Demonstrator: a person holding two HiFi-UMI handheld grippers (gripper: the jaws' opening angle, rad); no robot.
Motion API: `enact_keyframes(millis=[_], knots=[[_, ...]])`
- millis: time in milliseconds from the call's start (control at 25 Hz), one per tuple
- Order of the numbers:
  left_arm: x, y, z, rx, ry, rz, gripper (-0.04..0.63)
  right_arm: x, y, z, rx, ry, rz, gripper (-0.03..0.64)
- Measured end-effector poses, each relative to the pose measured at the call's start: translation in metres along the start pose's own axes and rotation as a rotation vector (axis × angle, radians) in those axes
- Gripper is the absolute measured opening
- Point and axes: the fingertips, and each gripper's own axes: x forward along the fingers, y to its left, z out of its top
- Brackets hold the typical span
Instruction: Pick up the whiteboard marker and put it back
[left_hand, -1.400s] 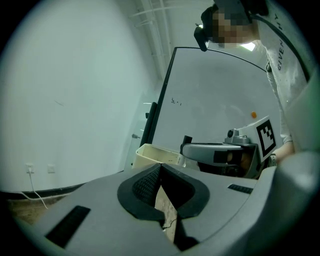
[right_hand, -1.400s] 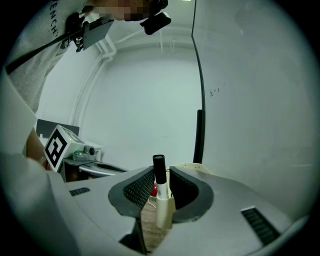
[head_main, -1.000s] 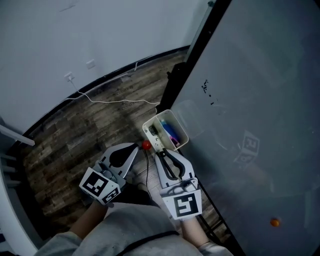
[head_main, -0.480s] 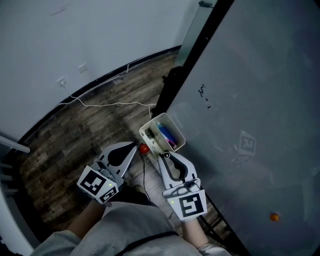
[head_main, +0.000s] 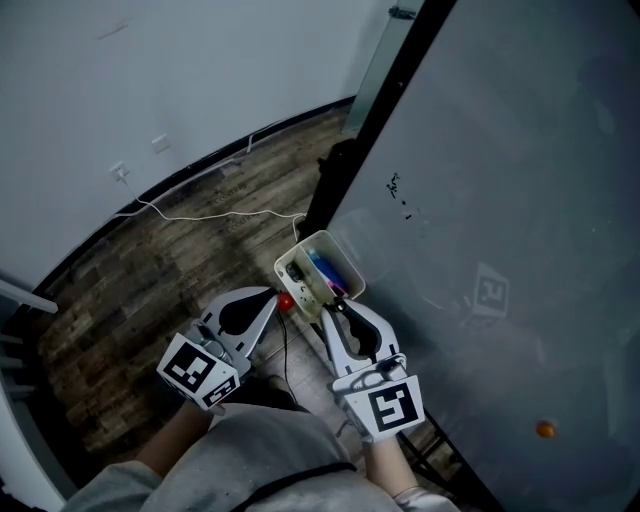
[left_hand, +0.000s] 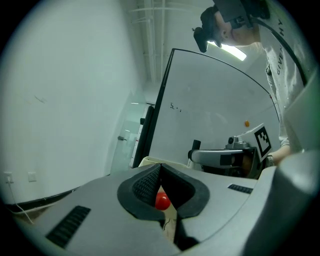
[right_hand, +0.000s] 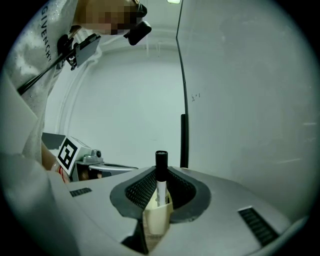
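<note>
In the right gripper view a whiteboard marker (right_hand: 160, 161) with a black cap and white barrel stands upright between the jaws. My right gripper (right_hand: 161, 172) is shut on it. Its lower end sits at a cream tray (right_hand: 157, 220). In the head view that tray (head_main: 296, 254) hangs on the whiteboard's lower edge with blue and pink markers inside. My right gripper (head_main: 335, 305) touches its near rim. My left gripper (head_main: 270, 296) is shut on nothing, left of the tray; a small red ball (left_hand: 161, 200) shows past its jaws.
The grey whiteboard (head_main: 500, 200) fills the right side, with a black frame (head_main: 370, 130) and an orange magnet (head_main: 545, 429). A white cable (head_main: 200, 213) runs across the wooden floor from a wall outlet (head_main: 120, 172). The red ball (head_main: 285, 298) lies beside the tray.
My right gripper has moved forward until its tips reach the tray's near rim. The left gripper has stayed shut beside it.
</note>
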Motion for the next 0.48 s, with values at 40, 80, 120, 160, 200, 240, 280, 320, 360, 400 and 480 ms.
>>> enact_keyframes(millis=[40, 80, 120, 160, 200, 240, 280, 320, 360, 400, 480], knots=[[0.001, -0.001, 0.000, 0.003, 0.000, -0.001, 0.015, 0.000, 0.000, 0.001, 0.004, -0.003, 0.001, 0.074], [0.001, -0.001, 0.000, 0.004, 0.001, -0.001, 0.015, 0.000, -0.001, 0.002, 0.007, -0.006, 0.002, 0.074], [0.002, -0.002, 0.000, 0.004, 0.001, -0.002, 0.015, 0.001, -0.001, 0.004, 0.010, -0.010, 0.005, 0.074], [0.003, -0.002, 0.000, 0.004, 0.001, -0.002, 0.015, 0.001, -0.001, 0.005, 0.013, -0.014, 0.010, 0.074], [0.004, -0.003, 0.000, 0.004, 0.001, -0.003, 0.015, 0.001, -0.001, 0.007, 0.018, -0.017, 0.017, 0.074], [0.004, -0.003, 0.001, 0.004, 0.001, -0.003, 0.015, 0.001, -0.001, 0.009, 0.025, -0.020, 0.022, 0.074], [0.005, -0.003, 0.001, 0.004, 0.001, -0.004, 0.015, 0.001, -0.002, 0.011, 0.031, -0.024, 0.022, 0.074], [0.005, -0.003, 0.002, 0.004, 0.001, -0.004, 0.015, 0.001, -0.003, 0.013, 0.036, -0.026, 0.023, 0.074], [0.005, -0.003, 0.002, 0.003, 0.000, -0.003, 0.015, 0.001, -0.003, 0.015, 0.041, -0.026, 0.027, 0.074], [0.005, -0.003, 0.003, 0.002, -0.001, -0.002, 0.015, 0.001, -0.002, 0.017, 0.045, -0.024, 0.035, 0.074], [0.005, -0.003, 0.004, 0.002, -0.003, 0.001, 0.015, 0.000, -0.002, 0.021, 0.046, -0.036, 0.041, 0.074]])
